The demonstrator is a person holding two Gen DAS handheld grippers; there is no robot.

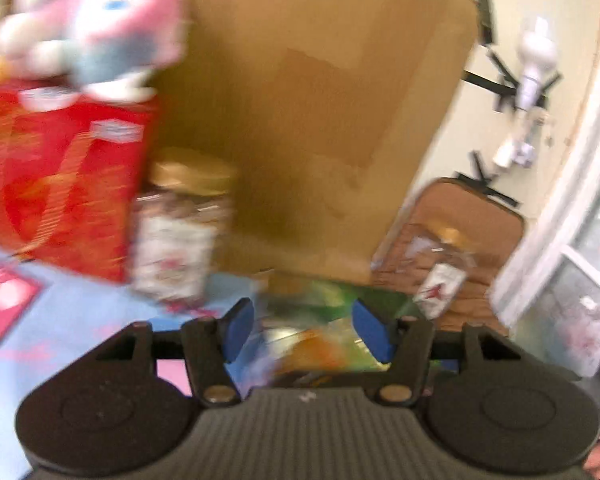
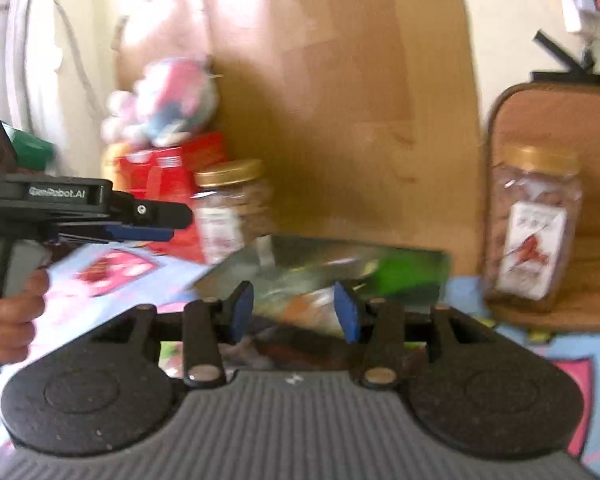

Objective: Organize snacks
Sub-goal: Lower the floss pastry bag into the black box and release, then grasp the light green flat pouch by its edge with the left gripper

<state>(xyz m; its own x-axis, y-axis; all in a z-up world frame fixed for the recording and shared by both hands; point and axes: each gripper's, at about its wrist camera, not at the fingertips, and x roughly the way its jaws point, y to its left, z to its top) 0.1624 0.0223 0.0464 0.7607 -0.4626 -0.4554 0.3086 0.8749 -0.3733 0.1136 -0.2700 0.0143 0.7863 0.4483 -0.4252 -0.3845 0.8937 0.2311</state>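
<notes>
A green and silver snack bag (image 2: pixel 340 268) lies on the blue mat in front of a big cardboard box (image 2: pixel 340 100). My right gripper (image 2: pixel 294 308) is open, its blue pads either side of the bag's near end. My left gripper (image 1: pixel 306 330) is open over the same bag (image 1: pixel 324 332); it shows from the side in the right wrist view (image 2: pixel 140 232), left of the bag. A gold-lidded snack jar (image 1: pixel 180 240) stands next to a red box (image 1: pixel 64 176). A second jar (image 2: pixel 534 224) stands on a wooden tray (image 2: pixel 580 304) at the right. Both views are blurred.
A pink and grey plush toy (image 1: pixel 100 28) sits on top of the red box. A brown cushioned chair back (image 1: pixel 472 216) stands behind the wooden tray. A pink card (image 1: pixel 0 296) lies on the mat at the left. A window frame (image 1: pixel 560 200) is at the right.
</notes>
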